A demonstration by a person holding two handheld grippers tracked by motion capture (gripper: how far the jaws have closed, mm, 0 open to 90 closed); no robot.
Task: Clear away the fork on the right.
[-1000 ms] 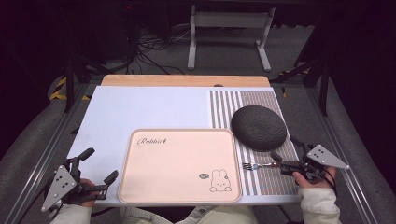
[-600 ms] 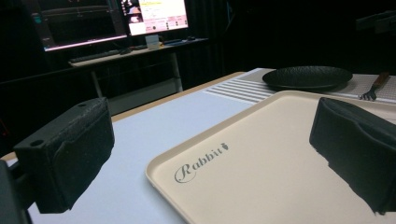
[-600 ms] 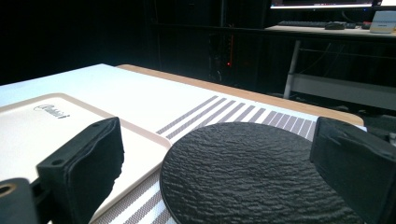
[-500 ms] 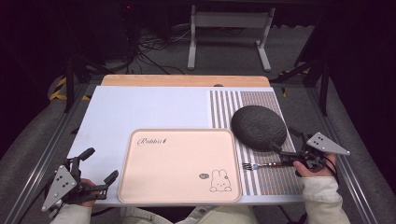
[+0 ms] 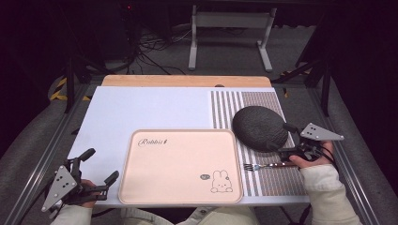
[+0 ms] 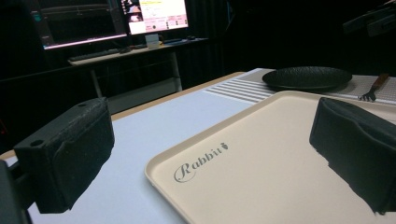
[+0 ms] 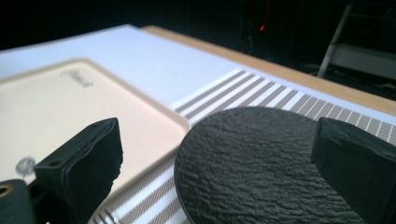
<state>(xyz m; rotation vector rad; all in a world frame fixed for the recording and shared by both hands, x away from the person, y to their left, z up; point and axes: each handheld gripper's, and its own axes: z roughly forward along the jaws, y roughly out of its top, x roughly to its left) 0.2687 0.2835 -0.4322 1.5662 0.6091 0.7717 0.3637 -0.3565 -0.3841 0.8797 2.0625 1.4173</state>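
- My right gripper (image 5: 283,138) has its jaws spread wide with nothing between them, hovering at the near right edge of the dark textured plate (image 5: 259,127).
- Just beside it, the fork (image 5: 265,165) lies flat on the striped placemat (image 5: 277,180), tines toward the tray.
- My left gripper (image 5: 99,165) is also spread wide and empty, low at the table's near left corner, beside the beige rabbit tray (image 5: 180,166).
- Tray and placemat both rest on the white table (image 5: 141,108).
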